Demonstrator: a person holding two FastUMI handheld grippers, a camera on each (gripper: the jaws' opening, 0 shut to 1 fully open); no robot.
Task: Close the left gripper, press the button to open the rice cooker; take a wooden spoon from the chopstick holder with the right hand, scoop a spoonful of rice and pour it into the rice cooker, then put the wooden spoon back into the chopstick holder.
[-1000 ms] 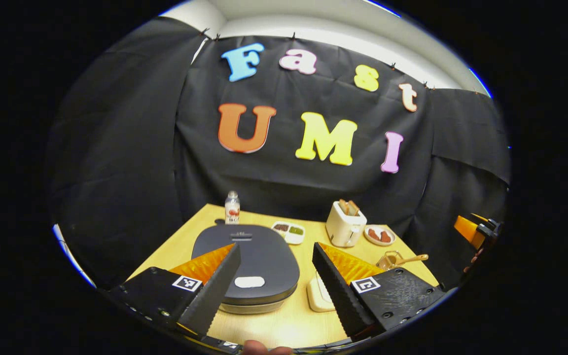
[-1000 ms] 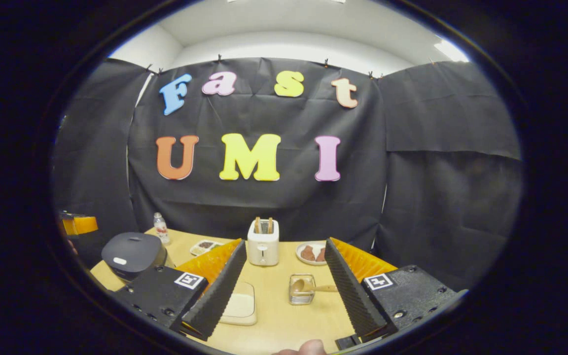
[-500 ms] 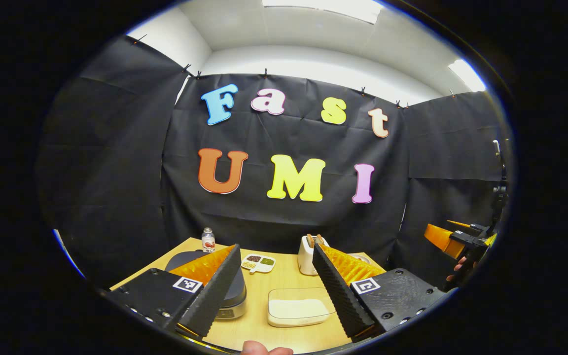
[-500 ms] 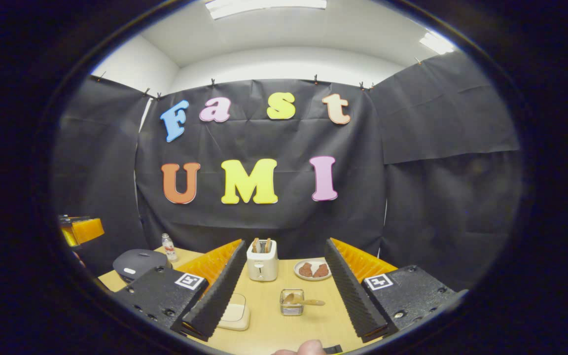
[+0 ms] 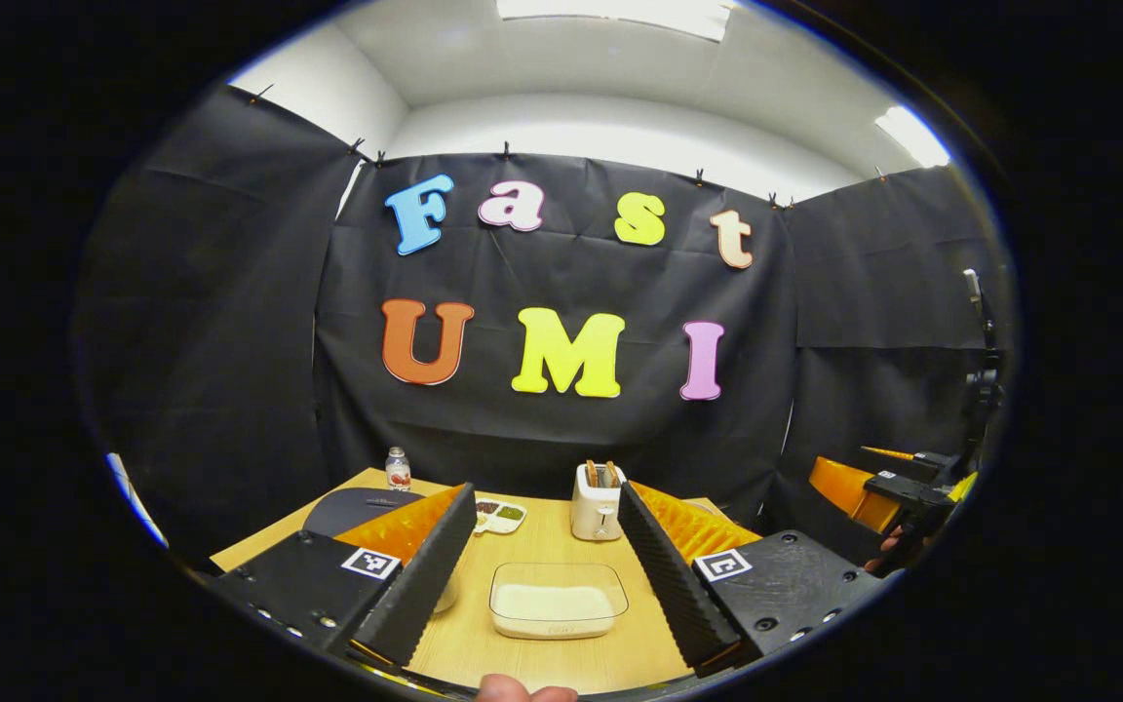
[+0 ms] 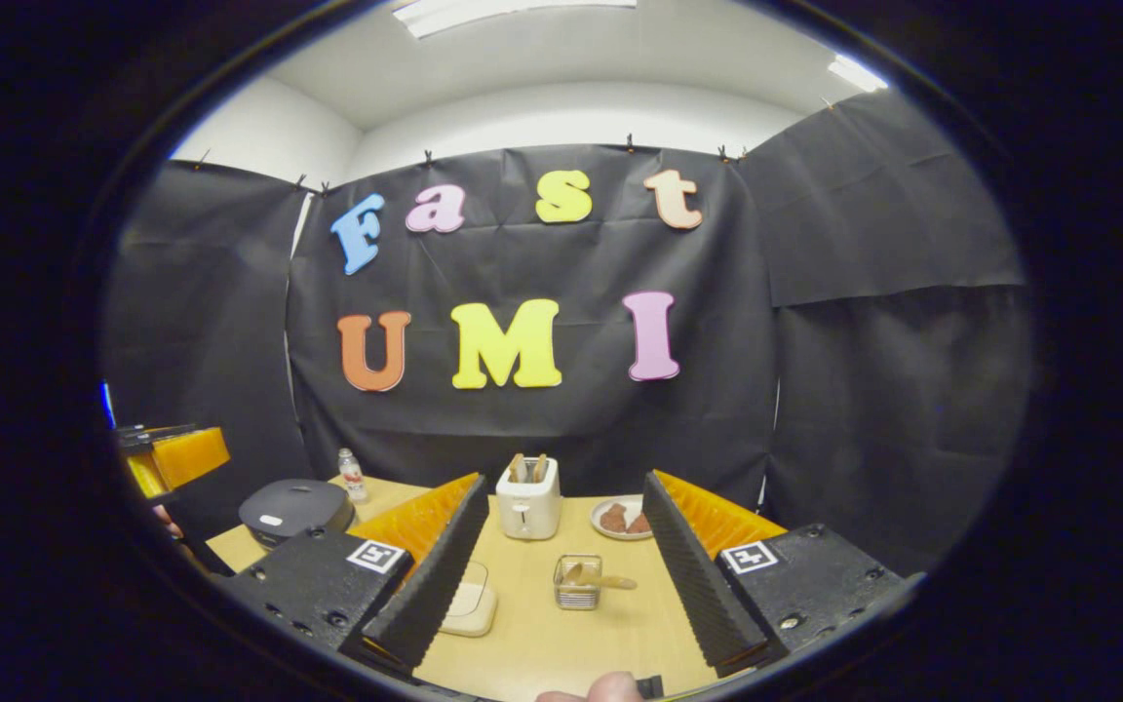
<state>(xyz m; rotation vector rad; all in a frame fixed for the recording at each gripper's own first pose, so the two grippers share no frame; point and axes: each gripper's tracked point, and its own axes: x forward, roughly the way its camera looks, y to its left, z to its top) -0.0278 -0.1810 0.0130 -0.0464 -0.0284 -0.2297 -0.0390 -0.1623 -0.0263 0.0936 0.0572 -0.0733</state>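
Both tongs, left (image 5: 542, 570) and right (image 6: 561, 575), stood apart; the light, stiff wooden spoon (image 6: 599, 581) looked best taken by its protruding handle.

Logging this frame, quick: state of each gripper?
Left gripper: open, holding nothing.
Right gripper: open, holding nothing.

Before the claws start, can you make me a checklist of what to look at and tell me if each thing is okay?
1. Rice cooker lid shut, ready for the button: ok.
2. Left claw closed for pressing: not ok, its fingers stand wide apart.
3. Right claw open and empty for the spoon: ok.
4. Wooden spoon resting in the chopstick holder: ok.
5. Rice in the clear rice container: ok.
6. Left claw aimed at the cooker's button: not ok, the rice container sits between its fingers.
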